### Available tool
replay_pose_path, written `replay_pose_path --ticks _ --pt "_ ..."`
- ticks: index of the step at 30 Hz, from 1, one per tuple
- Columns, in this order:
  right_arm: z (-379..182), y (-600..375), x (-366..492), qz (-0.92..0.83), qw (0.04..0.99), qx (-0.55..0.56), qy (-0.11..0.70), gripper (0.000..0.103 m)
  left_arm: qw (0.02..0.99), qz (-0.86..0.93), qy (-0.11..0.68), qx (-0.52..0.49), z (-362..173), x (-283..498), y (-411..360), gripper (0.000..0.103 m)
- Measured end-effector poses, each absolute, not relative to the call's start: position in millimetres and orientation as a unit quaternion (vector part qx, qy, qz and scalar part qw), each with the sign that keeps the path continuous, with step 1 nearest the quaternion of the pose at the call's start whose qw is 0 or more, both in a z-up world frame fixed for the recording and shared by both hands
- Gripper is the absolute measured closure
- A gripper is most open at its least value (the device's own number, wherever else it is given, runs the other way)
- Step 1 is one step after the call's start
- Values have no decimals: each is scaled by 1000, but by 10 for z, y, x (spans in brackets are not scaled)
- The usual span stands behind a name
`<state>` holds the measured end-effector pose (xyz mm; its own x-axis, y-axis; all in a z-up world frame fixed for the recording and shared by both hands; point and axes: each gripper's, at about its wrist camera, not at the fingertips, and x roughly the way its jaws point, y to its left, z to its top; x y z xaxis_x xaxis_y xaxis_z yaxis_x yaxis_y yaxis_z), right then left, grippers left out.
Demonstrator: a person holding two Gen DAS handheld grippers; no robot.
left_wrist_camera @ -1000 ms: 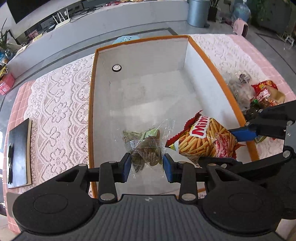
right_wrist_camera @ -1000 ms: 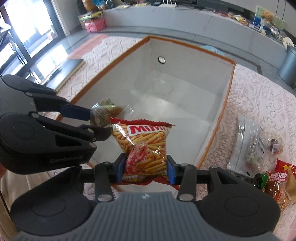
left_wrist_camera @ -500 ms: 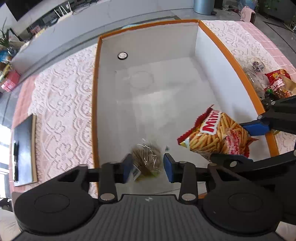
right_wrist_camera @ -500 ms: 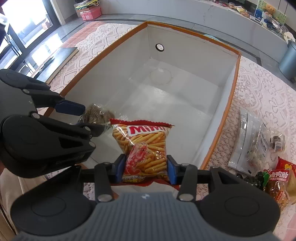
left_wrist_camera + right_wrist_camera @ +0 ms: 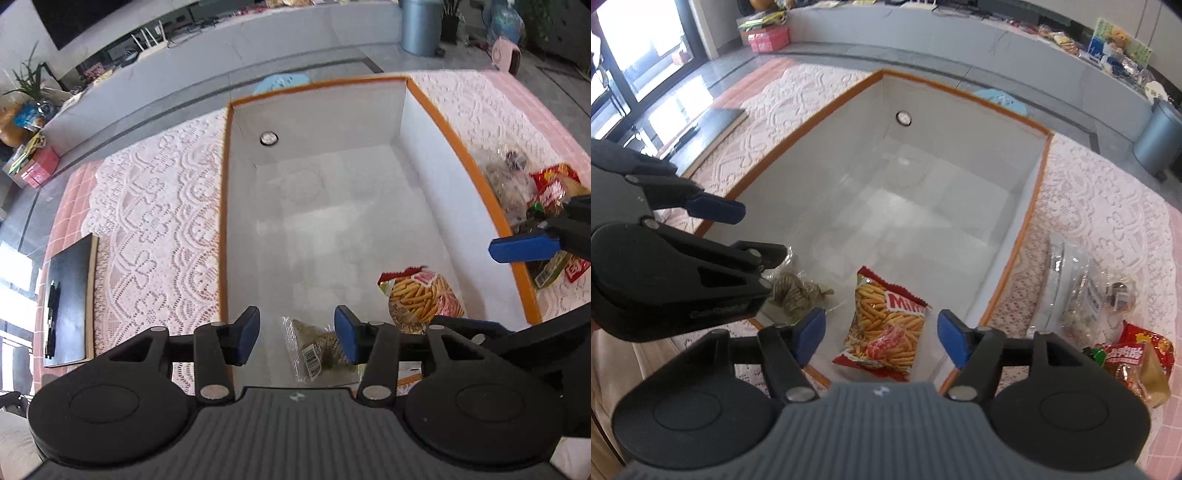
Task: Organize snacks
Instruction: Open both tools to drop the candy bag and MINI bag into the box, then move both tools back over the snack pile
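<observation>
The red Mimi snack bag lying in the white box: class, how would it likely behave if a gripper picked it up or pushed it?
The Mimi snack bag is a thin, crinkled foil pouch, so it would probably flex and feel light. Its glossy film may slip between pads. Lying flat on the smooth floor of the white box, it would likely slide, not roll; the sticks inside could crush.
</observation>
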<state>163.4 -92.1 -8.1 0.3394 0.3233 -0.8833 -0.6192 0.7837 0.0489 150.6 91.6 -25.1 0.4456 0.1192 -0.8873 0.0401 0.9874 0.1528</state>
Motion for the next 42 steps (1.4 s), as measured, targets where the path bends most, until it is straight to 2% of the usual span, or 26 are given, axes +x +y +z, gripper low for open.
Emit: replay_pose_path --ticks 16,26,28,32,33,37,42 --pt "479 -1806 1174 213 900 -9 380 34 934 -9 358 7 362 1030 586 41" --pt "616 -2442 834 141 939 32 312 30 960 -57 273 5 509 789 147 34" --pt "608 -2561 781 123 944 31 303 30 962 -69 264 -8 508 769 74 32" --pt "540 -2811 676 90 951 34 295 29 963 -85 255 -32 450 796 -63 19" --pt "513 -2865 664 83 951 36 295 28 962 -89 256 -34 427 814 -104 18" --pt "395 -3077 646 54 954 34 294 13 956 -103 273 -24 310 899 -275 17" --pt "234 -3284 690 22 951 30 306 11 946 -125 298 -12 129 1013 -484 17"
